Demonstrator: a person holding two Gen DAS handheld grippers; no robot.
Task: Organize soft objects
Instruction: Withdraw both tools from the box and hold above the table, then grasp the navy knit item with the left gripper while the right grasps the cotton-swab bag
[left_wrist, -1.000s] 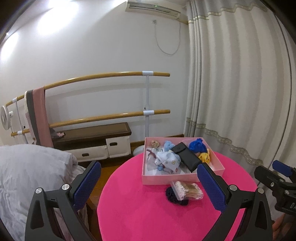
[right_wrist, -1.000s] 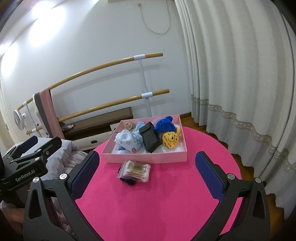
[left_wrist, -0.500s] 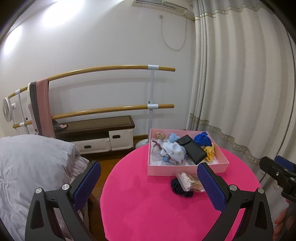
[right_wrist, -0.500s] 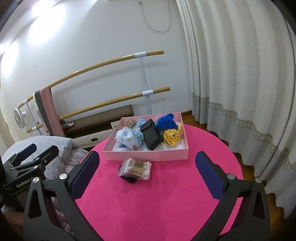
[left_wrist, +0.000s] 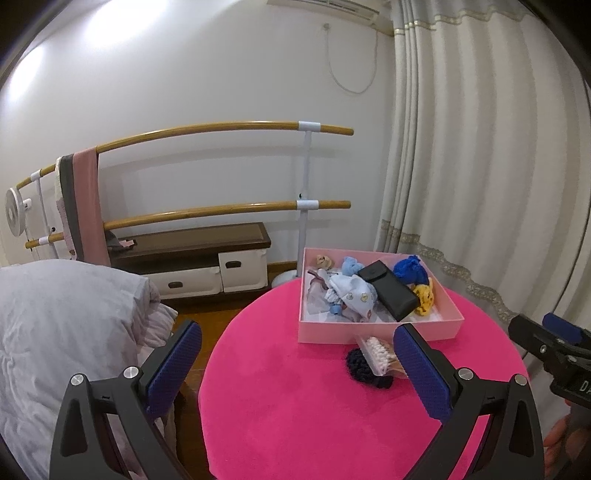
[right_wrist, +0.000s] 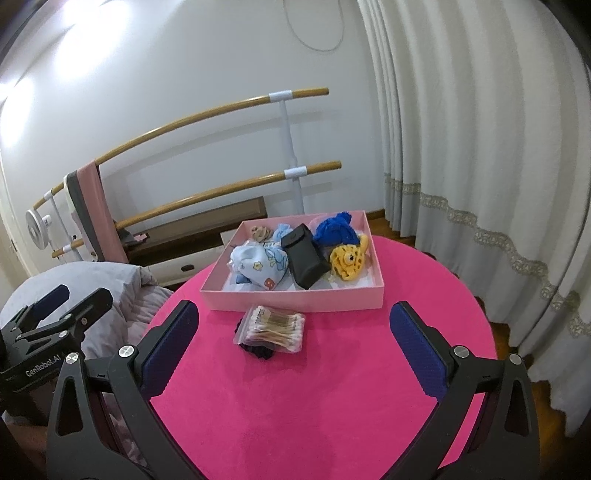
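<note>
Most soft items are judged already stowed in the shallow pink cardboard box (right_wrist: 295, 297) at frame centre, while a clear bag of cotton swabs (right_wrist: 275, 328) on a dark knitted scrunchie (right_wrist: 258, 350) is left outside, just below it; both the left gripper (left_wrist: 295, 365) and right gripper (right_wrist: 293, 347) are held wide open and empty.

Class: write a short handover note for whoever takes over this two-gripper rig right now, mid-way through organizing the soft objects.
Left gripper: open, empty, above the pink table.
Right gripper: open, empty, facing the items.
Pink box: holds baby cloth, black pouch, blue knit, yellow plush.
Left: cotton swab bag lying on a dark scrunchie, on the table just in front of the box.
</note>
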